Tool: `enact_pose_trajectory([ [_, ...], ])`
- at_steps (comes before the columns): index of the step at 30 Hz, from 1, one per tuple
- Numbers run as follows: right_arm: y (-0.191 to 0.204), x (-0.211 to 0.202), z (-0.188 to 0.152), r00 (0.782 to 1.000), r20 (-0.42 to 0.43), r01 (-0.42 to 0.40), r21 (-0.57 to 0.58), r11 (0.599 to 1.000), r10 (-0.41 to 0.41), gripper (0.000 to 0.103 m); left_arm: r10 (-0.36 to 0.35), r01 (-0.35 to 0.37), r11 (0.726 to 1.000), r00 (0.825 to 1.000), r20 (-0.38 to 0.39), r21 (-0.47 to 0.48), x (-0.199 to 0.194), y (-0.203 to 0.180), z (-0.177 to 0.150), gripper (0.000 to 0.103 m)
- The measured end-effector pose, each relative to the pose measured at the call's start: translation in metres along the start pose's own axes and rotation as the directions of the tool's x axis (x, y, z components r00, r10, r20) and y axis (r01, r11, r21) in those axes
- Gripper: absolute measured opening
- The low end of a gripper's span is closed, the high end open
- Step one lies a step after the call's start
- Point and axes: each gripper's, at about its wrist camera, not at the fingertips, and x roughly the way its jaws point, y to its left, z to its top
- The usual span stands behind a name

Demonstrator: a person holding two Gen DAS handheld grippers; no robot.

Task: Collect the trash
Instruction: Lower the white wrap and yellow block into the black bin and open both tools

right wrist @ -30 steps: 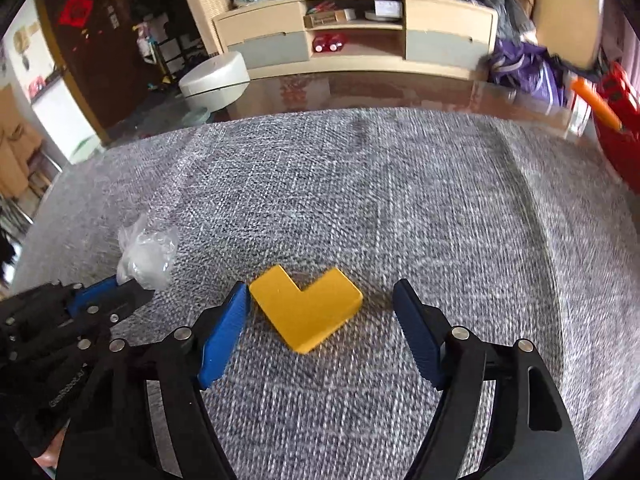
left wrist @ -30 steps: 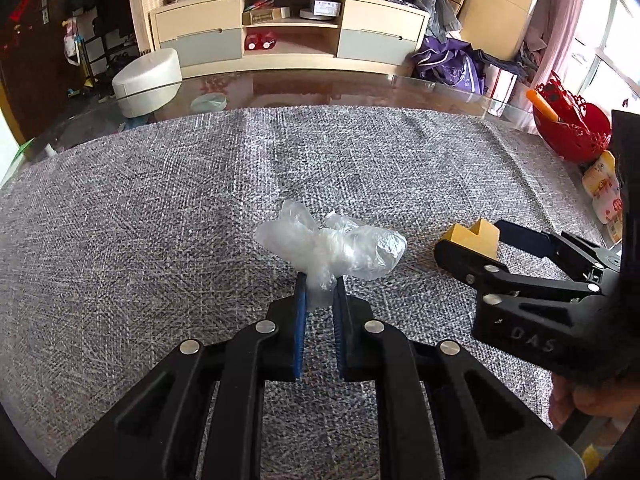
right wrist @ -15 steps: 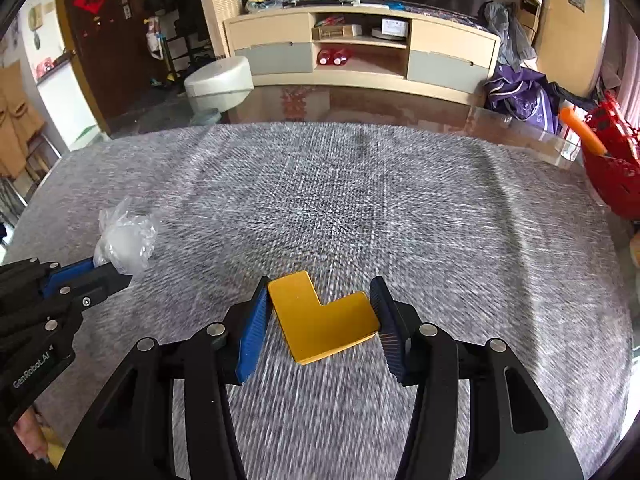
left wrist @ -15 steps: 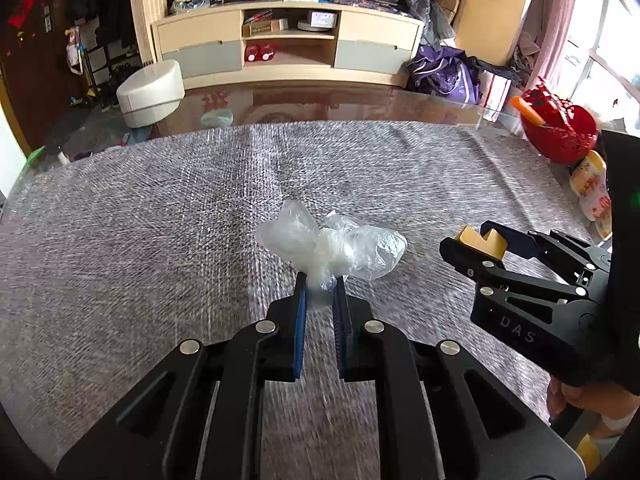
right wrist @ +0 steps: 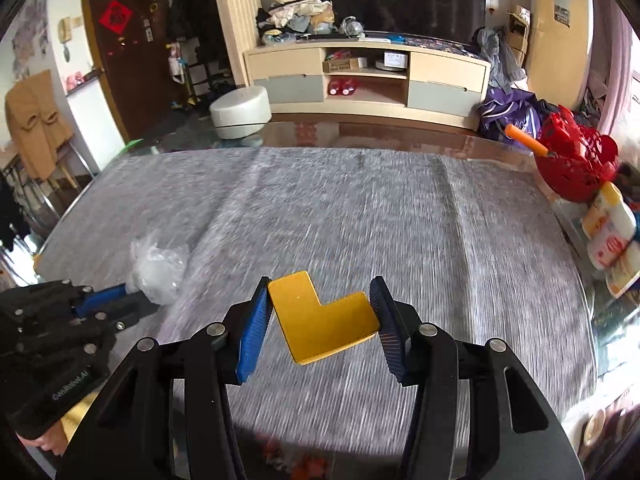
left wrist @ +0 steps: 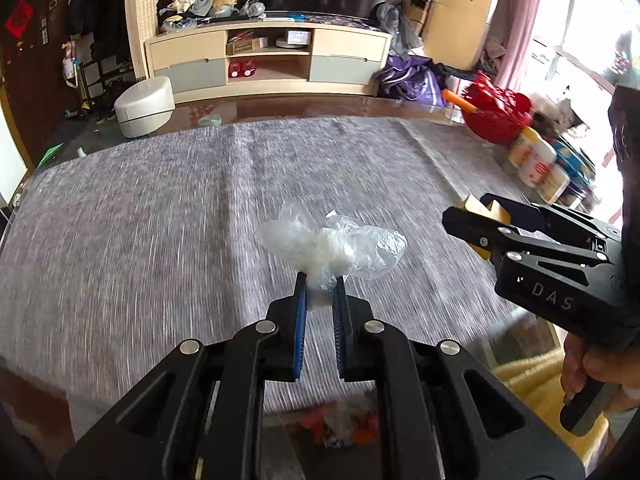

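Note:
My left gripper is shut on a crumpled clear plastic bag and holds it above the grey tablecloth. The bag also shows in the right wrist view, at the left gripper's tip. My right gripper is shut on a yellow L-shaped block, lifted off the cloth. In the left wrist view the right gripper is at the right with the block partly hidden between its fingers.
A red basket and white bottles stand at the table's right edge. Below the near table edge lies colourful litter. A TV cabinet and a white stool are beyond the table.
The right gripper closed on the yellow block and lifted it. Both grippers rose and drew back toward the near table edge with their loads.

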Motion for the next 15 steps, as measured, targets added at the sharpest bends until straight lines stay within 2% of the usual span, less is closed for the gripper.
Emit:
enact_pose_trajectory([
  [6, 0.011, -0.025, -0.046, 1.0, -0.023, -0.022, 0.004, 1.0, 0.022, 0.051, -0.025, 0.025, 1.0, 1.0, -0.018, 0.004, -0.028, -0.013, -0.05, 0.011],
  [15, 0.014, -0.021, -0.114, 0.992, -0.118, -0.04, 0.054, 0.998, 0.047, 0.051, -0.045, 0.041, 0.998, 0.993, -0.112, -0.037, -0.023, -0.013, -0.126, 0.011],
])
